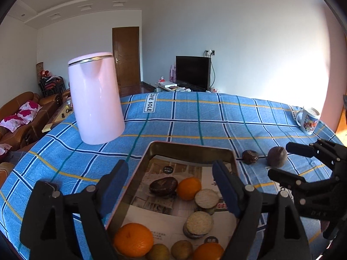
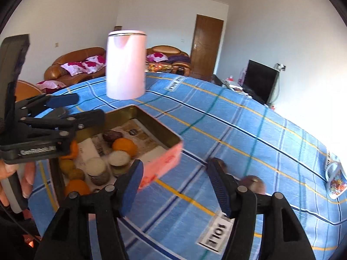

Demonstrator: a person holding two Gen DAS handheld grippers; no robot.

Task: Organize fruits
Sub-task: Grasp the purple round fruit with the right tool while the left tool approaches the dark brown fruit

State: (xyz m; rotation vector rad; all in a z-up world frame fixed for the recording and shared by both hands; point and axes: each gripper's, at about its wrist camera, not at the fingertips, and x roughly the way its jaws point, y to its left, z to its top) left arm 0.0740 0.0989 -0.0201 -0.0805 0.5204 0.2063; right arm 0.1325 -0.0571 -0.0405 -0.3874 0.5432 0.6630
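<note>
A metal tin tray [image 1: 190,148] lined with printed paper sits on the blue plaid tablecloth. It holds oranges [image 1: 133,239], a dark wrinkled fruit [image 1: 163,186], cut white-faced pieces [image 1: 206,198] and brownish kiwis [image 1: 181,249]. My left gripper [image 1: 173,186] hovers open and empty over the tray. Two dark fruits lie on the cloth right of the tray: a small wrinkled one [image 1: 250,156] and a rounder one [image 1: 277,156]. My right gripper [image 1: 279,160] is open beside the rounder one. In the right wrist view the right gripper [image 2: 175,182] is open above the cloth, with the round fruit [image 2: 252,184] behind its right finger and the tray [image 2: 160,138] to the left.
A tall pink kettle [image 1: 95,101] stands behind the tray at the left. A printed mug [image 1: 309,120] stands near the table's far right edge. Sofas, a door and a TV are beyond the table.
</note>
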